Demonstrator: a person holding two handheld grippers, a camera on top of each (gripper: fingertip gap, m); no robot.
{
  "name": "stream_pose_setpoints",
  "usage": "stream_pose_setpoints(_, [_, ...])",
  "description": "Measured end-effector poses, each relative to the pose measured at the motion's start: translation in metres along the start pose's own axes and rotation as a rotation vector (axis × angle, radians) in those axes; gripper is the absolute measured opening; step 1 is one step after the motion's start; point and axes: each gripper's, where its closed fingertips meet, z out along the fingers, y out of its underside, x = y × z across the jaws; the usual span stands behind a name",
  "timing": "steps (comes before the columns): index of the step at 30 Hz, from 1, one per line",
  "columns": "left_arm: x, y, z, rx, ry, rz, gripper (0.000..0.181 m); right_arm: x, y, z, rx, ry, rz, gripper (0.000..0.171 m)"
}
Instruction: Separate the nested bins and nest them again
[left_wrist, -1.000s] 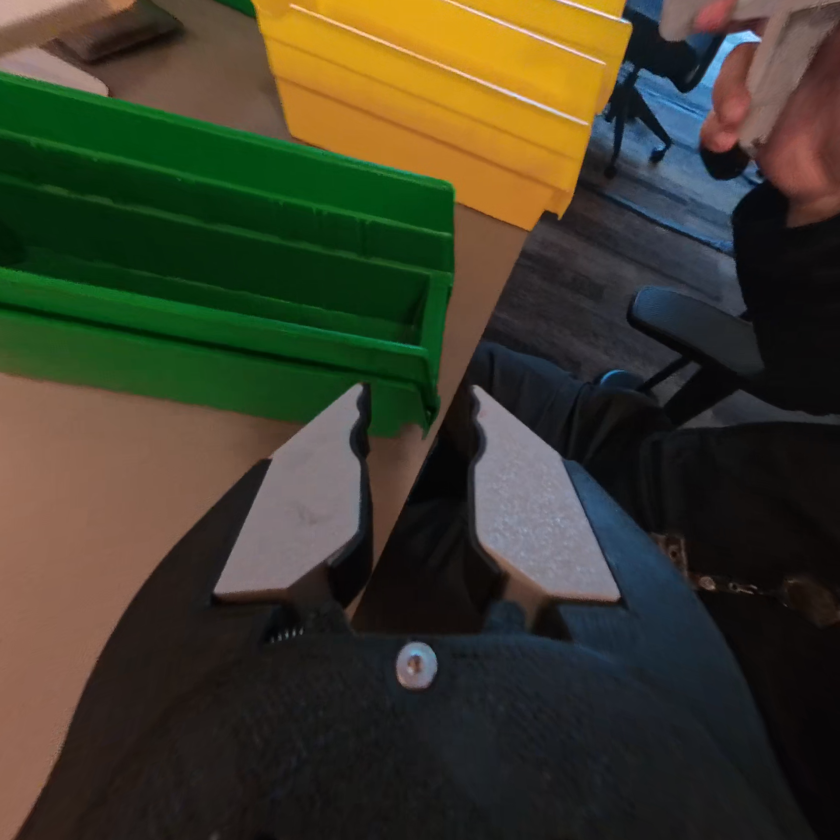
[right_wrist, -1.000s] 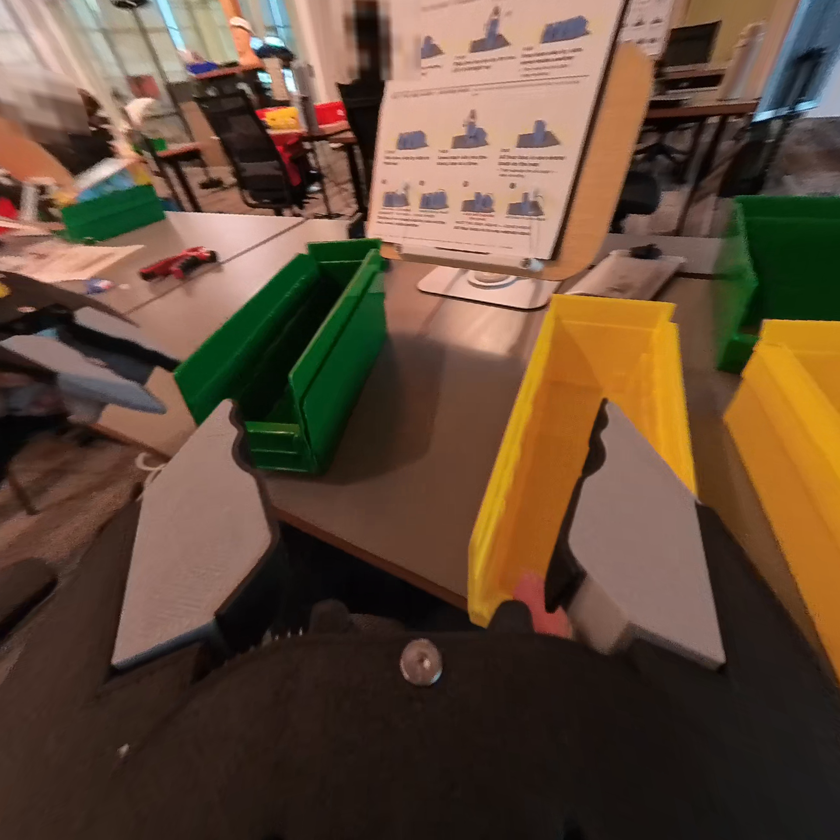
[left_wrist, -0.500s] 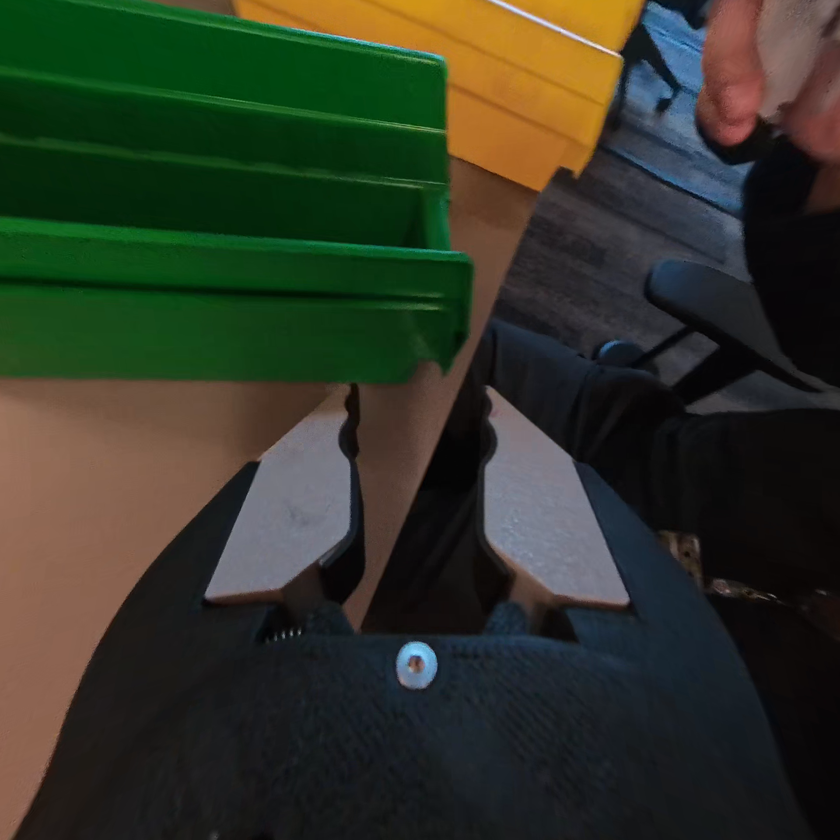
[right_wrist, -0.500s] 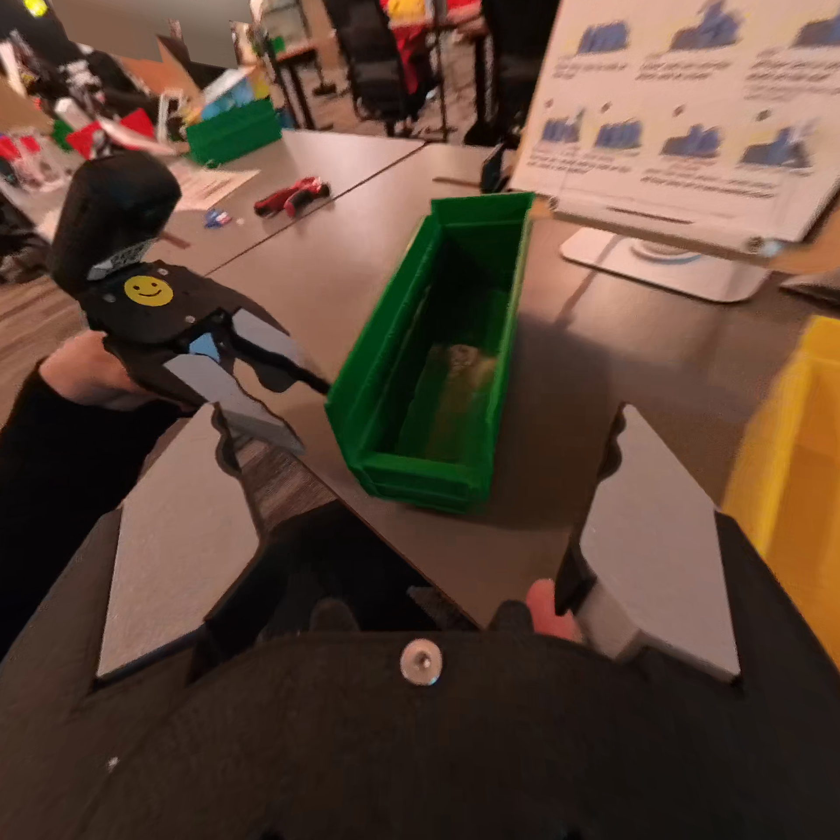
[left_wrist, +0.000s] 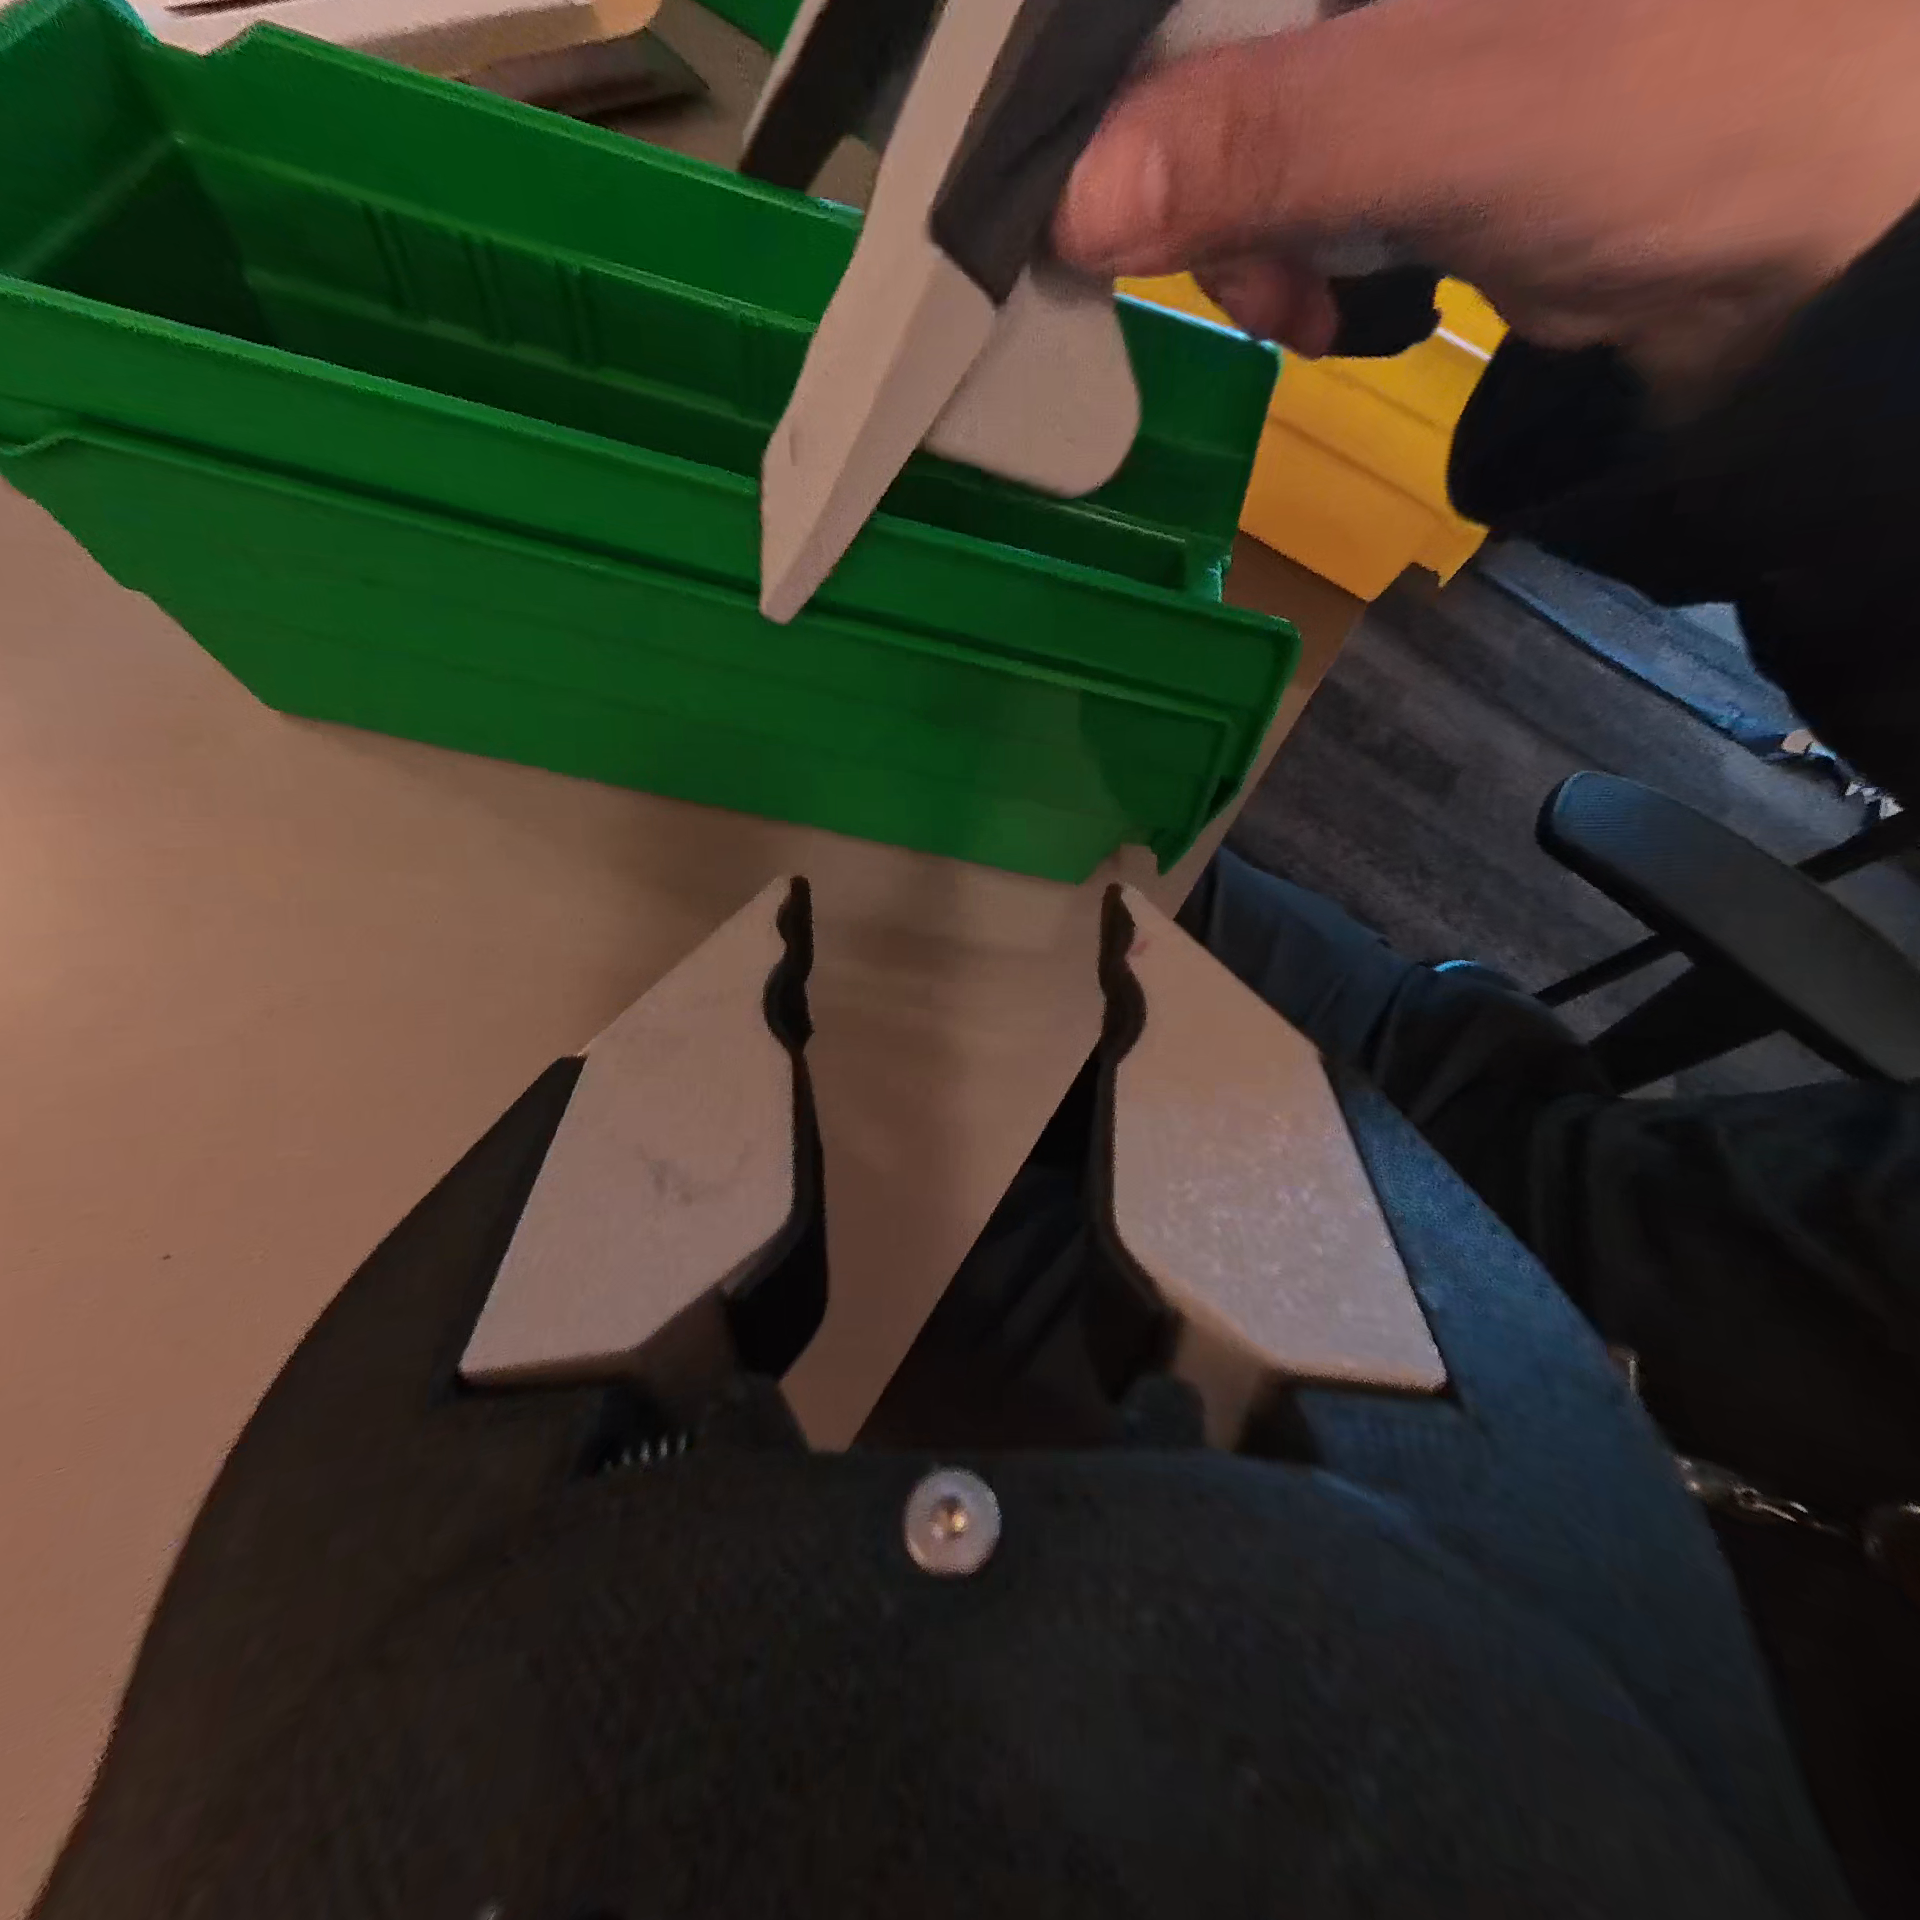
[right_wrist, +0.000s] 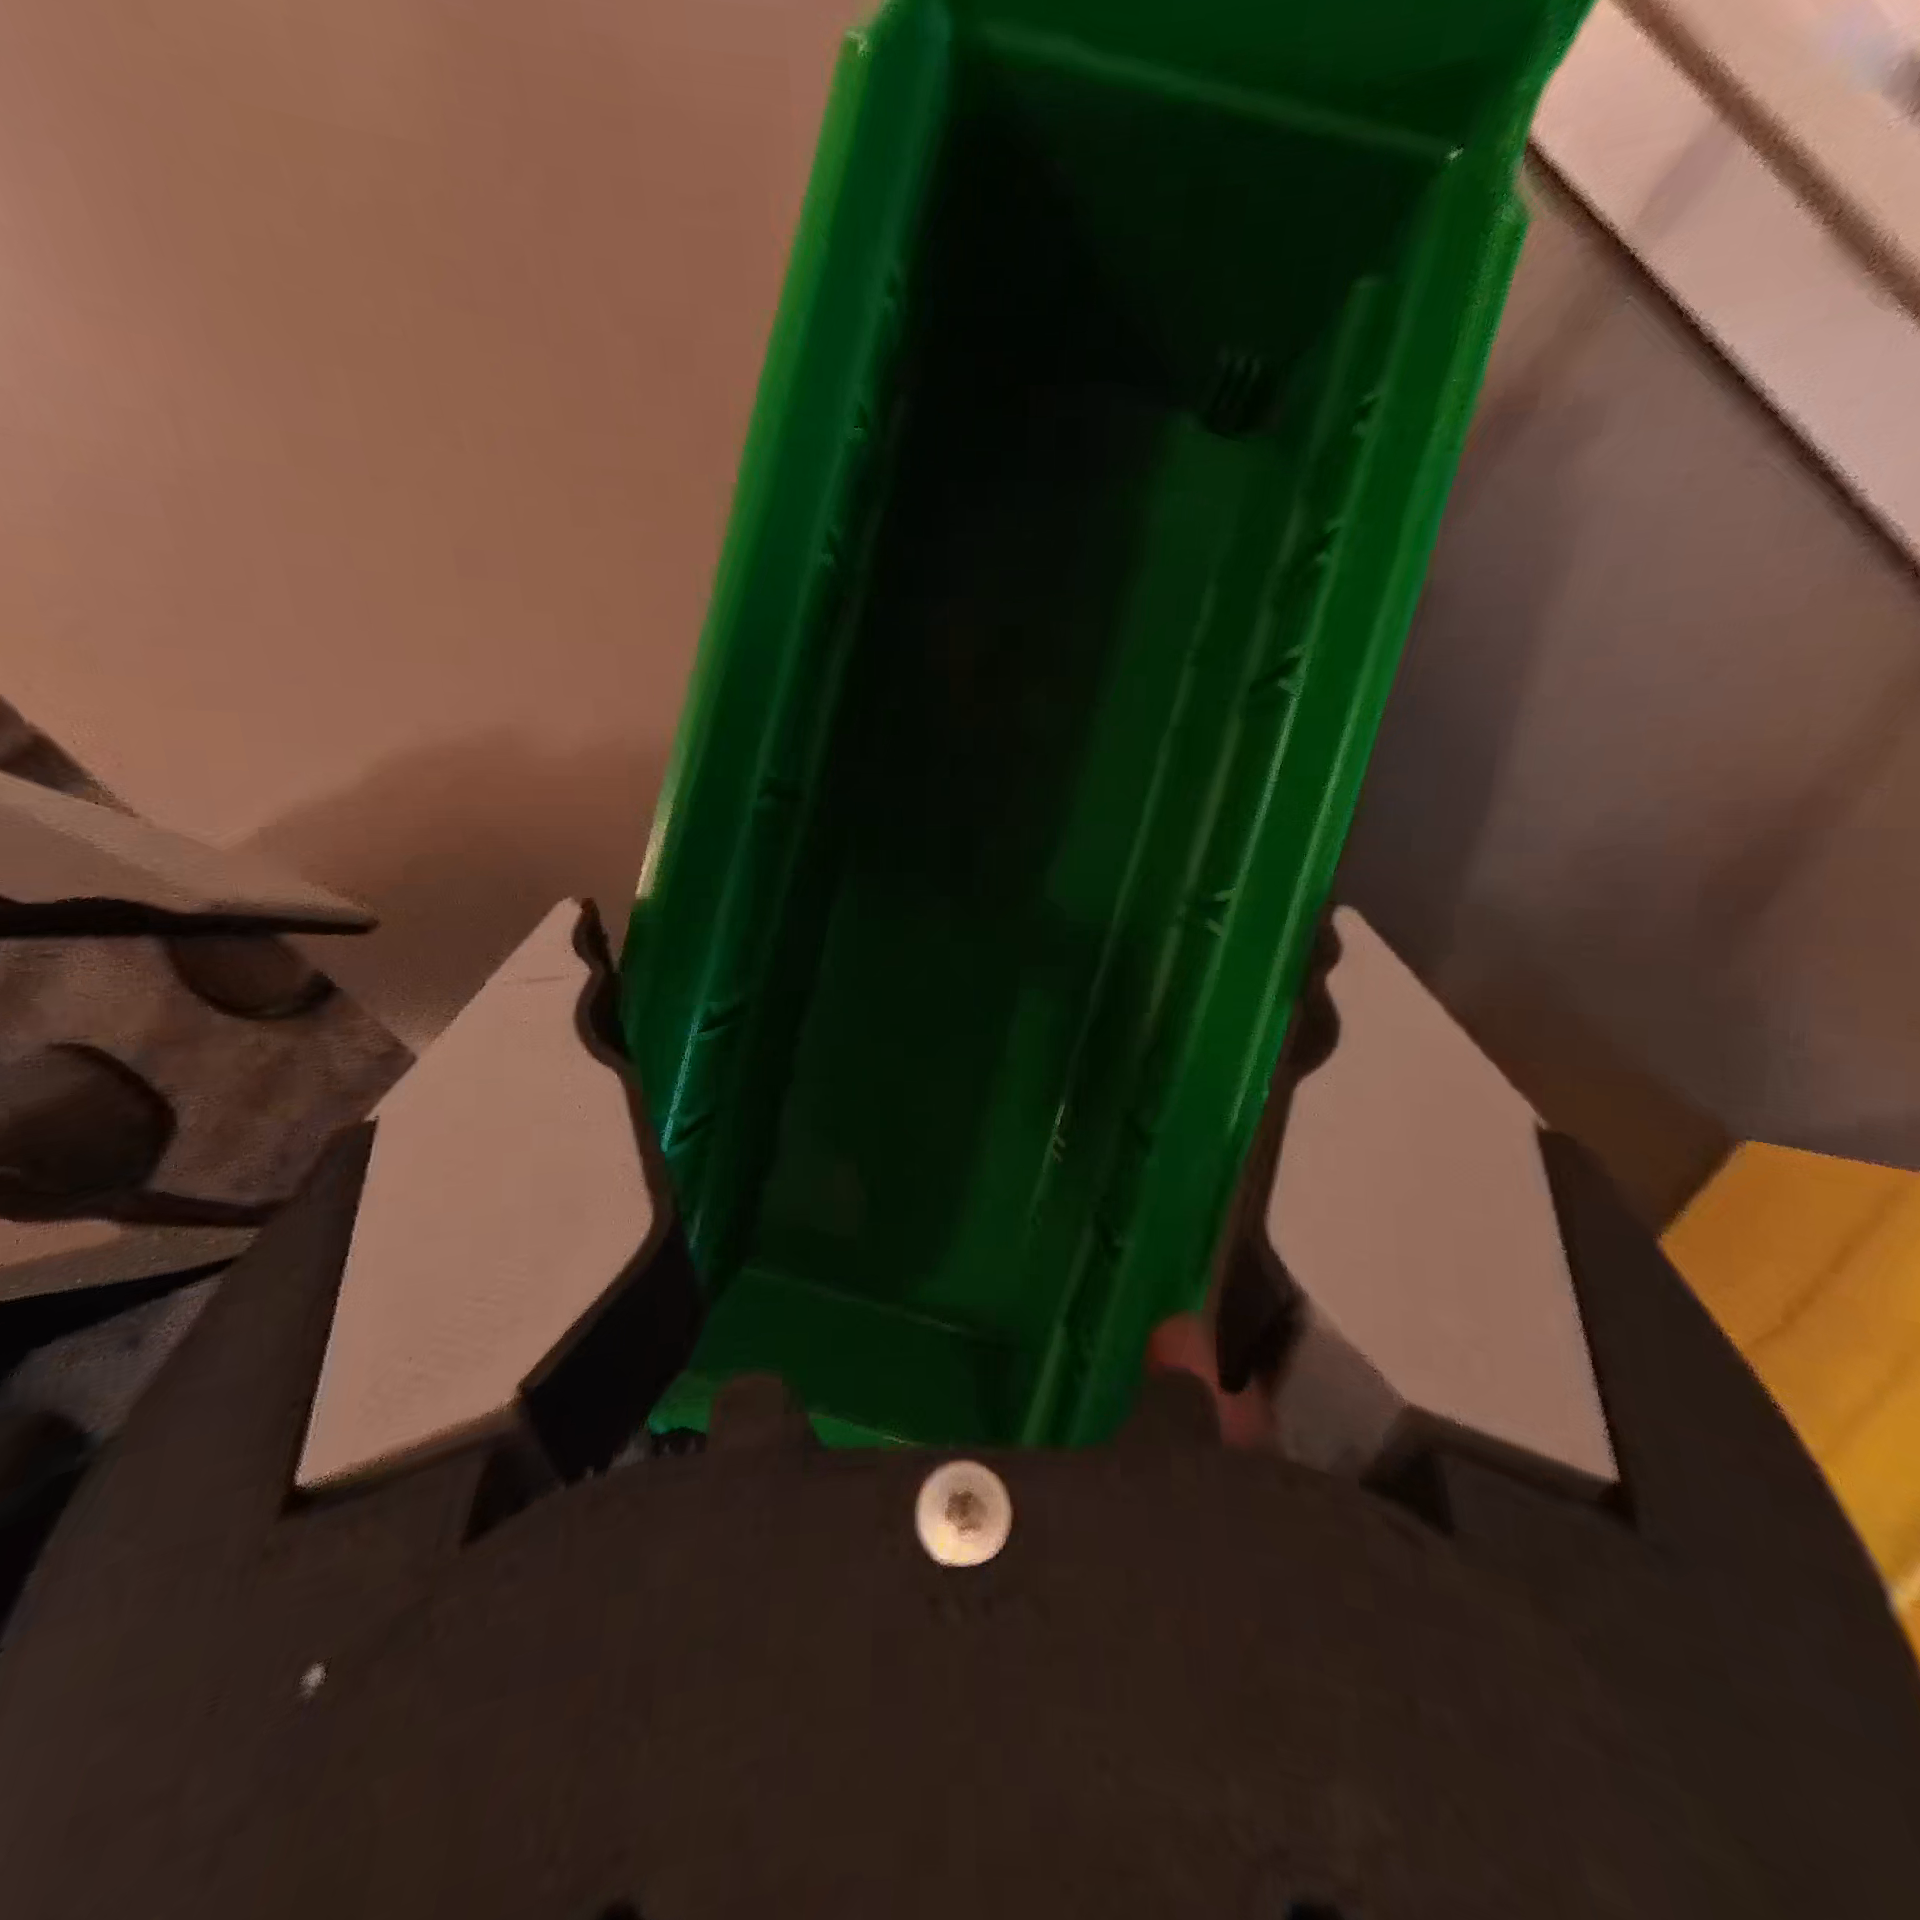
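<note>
A stack of nested green bins (left_wrist: 623, 675) lies lengthwise at the table's front edge. It also fills the middle of the right wrist view (right_wrist: 1039, 727). My right gripper (right_wrist: 956, 925) reaches down from above and straddles the stack near its front end, one finger against each long wall at the top rim. It appears shut on the top bin. In the left wrist view, the right gripper (left_wrist: 935, 540) is held by a hand (left_wrist: 1455, 156). My left gripper (left_wrist: 951, 904) is open and empty, just short of the stack's near long wall.
A yellow bin (left_wrist: 1340, 457) stands behind the green stack and shows at the right (right_wrist: 1818, 1299). The brown table (left_wrist: 260, 987) ends just right of my left gripper. A black chair (left_wrist: 1714, 914) and the person's legs are beyond the edge. A white stand base (right_wrist: 1766, 260) lies behind.
My right gripper has swung left from the yellow bin, dropped over the green stack and narrowed onto its walls. My left gripper has opened a little wider and faces the stack's side.
</note>
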Motion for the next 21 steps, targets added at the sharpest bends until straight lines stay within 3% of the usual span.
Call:
stream_pose_setpoints(13, [0.007, 0.001, 0.010, -0.038, 0.003, 0.043, 0.054, 0.003, -0.003, -0.004, -0.073, -0.094, 0.030, 0.086])
stream_pose_setpoints(21, [0.004, 0.001, 0.005, -0.029, -0.011, 0.040, 0.054, 0.005, -0.015, -0.021, -0.026, -0.068, -0.013, 0.082])
